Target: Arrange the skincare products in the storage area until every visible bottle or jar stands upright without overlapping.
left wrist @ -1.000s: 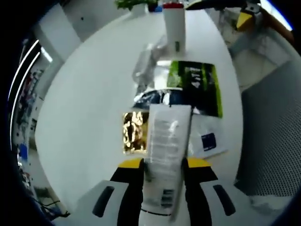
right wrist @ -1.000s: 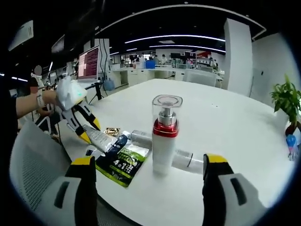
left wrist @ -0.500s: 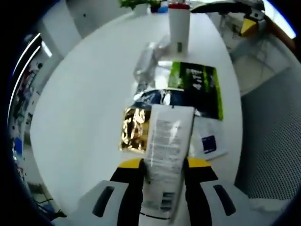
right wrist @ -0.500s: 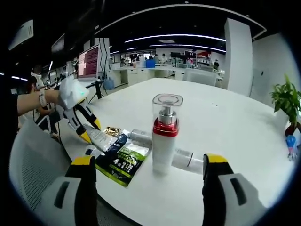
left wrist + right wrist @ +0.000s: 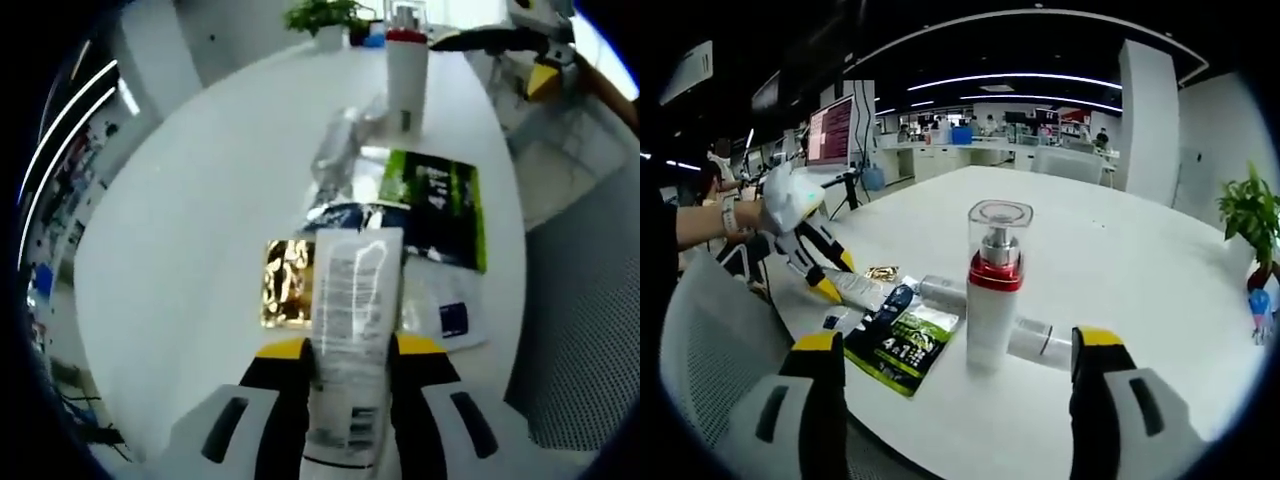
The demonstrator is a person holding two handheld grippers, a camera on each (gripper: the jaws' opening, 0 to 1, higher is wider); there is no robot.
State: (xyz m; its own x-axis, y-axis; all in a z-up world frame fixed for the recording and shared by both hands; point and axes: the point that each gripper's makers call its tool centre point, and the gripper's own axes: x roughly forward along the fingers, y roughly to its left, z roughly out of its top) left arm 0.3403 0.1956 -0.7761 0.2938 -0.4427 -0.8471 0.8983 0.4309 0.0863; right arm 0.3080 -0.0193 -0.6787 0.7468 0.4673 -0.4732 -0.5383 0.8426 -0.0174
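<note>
— Item in hand?

— One white tube [image 5: 345,320], clamped between the jaws of my left claw [image 5: 345,350], lifted just above the table [image 5: 180,220]. My right claw [image 5: 955,345] holds nothing, jaws wide, hovering at the table edge.

— Step in hand?

— Standing the tube up, I judge. Next move calls for turning it on end and setting it on bare table beside my left claw, apart from the flat packets.

— Stock ahead of the claws?

— One pump bottle [image 5: 997,285], red collar, upright, straight ahead of my right claw. One clear bottle [image 5: 1025,338] lying flat behind it, touching or nearly so. One green packet [image 5: 435,205], one gold packet [image 5: 288,283], one dark packet [image 5: 345,215] and one white packet [image 5: 445,310] under my left claw.
</note>
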